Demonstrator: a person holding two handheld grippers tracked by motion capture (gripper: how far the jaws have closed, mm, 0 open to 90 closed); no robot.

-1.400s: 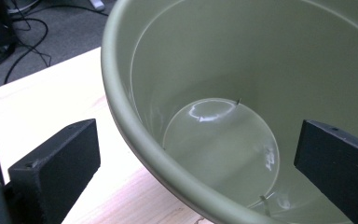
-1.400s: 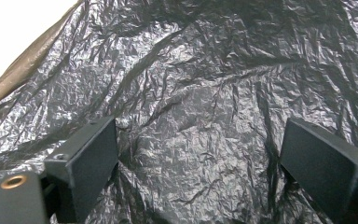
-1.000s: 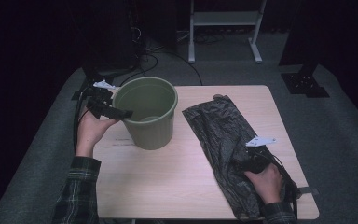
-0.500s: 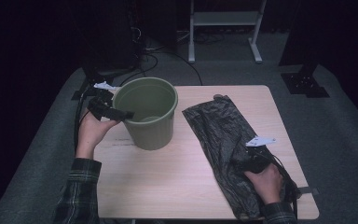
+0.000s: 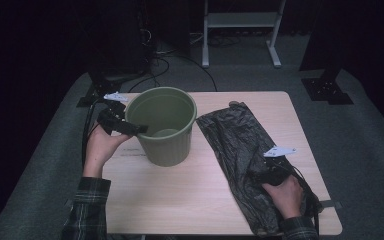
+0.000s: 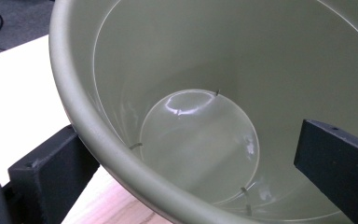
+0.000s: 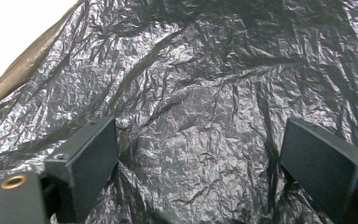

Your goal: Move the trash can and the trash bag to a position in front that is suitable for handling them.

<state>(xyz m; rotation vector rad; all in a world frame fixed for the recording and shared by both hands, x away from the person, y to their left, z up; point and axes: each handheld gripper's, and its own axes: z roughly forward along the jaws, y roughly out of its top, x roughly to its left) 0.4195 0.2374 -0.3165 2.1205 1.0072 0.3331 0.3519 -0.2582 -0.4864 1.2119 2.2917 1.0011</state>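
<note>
Left gripper (image 5: 130,127) sits at the near-left rim of the green bucket (image 5: 166,131), left of centre in the high view. My left hand (image 5: 101,148) holds it from below-left. Its jaws are spread wide and straddle the bucket's wall: in the left gripper view one jaw stands outside the rim at lower left, the other inside the bucket at the right edge of the frame. Neither jaw presses on the wall there, so released, not clamped. Bucket stands upright on the wooden table (image 5: 180,200); its pale round bottom (image 6: 200,144) shows bare. Right gripper (image 5: 264,176) lies low on the black plastic bag (image 5: 237,145), lower right of the high view, my right hand (image 5: 283,194) behind it. Bag is spread flat and crinkled on the table, running from just right of the bucket down toward the near edge. In the right gripper view both jaws stand wide apart over the bag (image 7: 191,121), with wrinkled film between them and nothing pinched.
</note>
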